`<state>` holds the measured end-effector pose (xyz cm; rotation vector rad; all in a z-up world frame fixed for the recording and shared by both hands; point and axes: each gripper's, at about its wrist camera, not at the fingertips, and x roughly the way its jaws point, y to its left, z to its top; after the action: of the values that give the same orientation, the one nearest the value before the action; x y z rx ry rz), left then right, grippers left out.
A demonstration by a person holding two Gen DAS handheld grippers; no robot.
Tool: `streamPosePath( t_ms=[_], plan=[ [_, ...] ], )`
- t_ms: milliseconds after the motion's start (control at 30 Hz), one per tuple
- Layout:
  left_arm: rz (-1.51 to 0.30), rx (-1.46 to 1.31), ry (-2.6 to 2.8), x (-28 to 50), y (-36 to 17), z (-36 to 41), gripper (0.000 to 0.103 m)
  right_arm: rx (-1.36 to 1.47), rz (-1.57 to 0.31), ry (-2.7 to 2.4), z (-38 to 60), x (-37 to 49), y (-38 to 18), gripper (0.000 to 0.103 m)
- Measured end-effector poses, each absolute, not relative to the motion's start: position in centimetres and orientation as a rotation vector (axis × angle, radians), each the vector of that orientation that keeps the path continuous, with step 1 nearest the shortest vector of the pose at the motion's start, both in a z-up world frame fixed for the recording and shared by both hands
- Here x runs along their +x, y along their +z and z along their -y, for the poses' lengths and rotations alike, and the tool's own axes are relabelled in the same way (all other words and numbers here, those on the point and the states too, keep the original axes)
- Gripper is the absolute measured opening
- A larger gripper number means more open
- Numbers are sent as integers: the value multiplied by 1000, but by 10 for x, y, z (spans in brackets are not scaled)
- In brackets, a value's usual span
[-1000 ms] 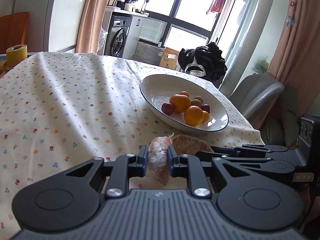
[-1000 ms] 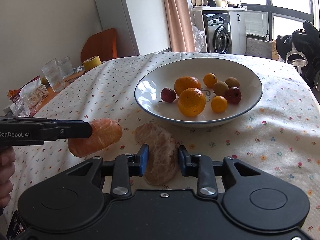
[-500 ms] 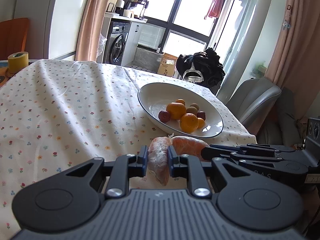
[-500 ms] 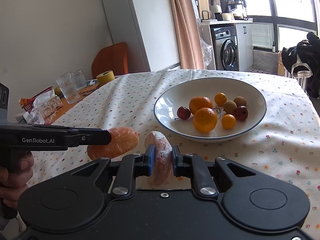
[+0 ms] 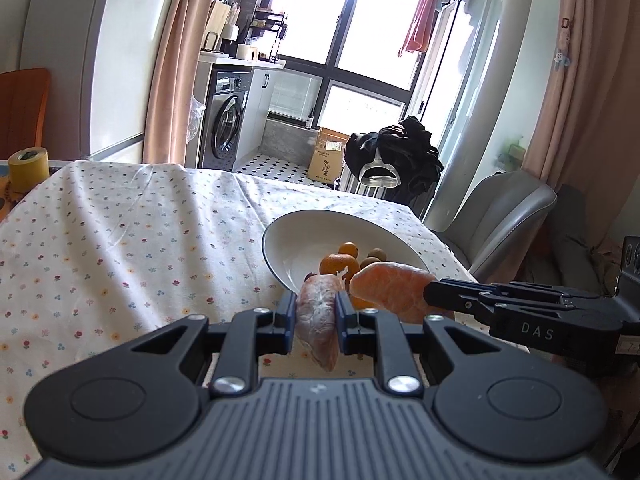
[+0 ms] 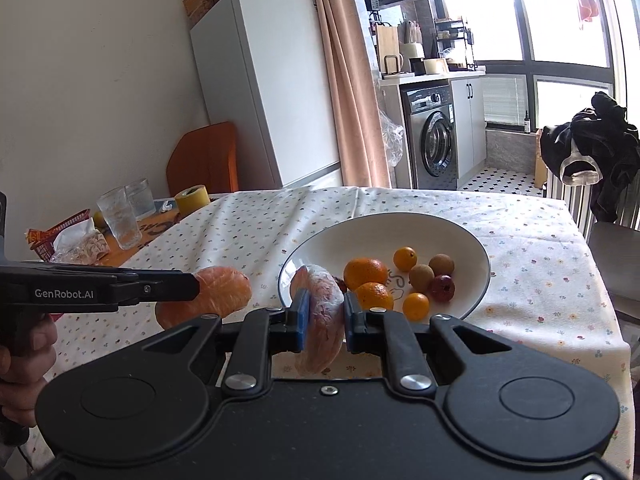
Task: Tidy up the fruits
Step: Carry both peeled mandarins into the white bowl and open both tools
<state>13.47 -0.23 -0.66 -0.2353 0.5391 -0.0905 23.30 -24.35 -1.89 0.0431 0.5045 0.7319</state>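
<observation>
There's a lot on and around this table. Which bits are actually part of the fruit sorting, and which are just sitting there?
Part of the job:
- peeled orange half in left gripper
- peeled orange half in right gripper
- white bowl of small fruits

Just lying about:
- yellow tape roll
- drinking glasses
- red basket
- washing machine

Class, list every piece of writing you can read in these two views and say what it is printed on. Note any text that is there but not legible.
"GenRobot.AI": on the side of the left tool.
"DAS": on the side of the right tool.
Cardboard box: dark printed characters, too small to read.
Bowl: a mark on its inside, partly hidden by fruit, not legible.
Red basket: packaging print, blurred.
</observation>
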Motion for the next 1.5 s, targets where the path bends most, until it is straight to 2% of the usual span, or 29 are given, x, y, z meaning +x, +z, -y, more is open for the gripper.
streamPosePath(
  t_ms=[500,1100,1233,1500],
  plan=[
    [-538,-211,-96,183,10,0,19,41,-496,660,244,276,-12,16],
    [-622,-203,-103,249,-16,1,19,61,-570,639,235,327,-38,16],
    [-629,-208,-94,257,-20,2,19,87,-606,687,237,330,-40,22],
    [-632,-231,-104,259,-26,2,20,109,-609,695,245,327,-39,22]
  ],
)
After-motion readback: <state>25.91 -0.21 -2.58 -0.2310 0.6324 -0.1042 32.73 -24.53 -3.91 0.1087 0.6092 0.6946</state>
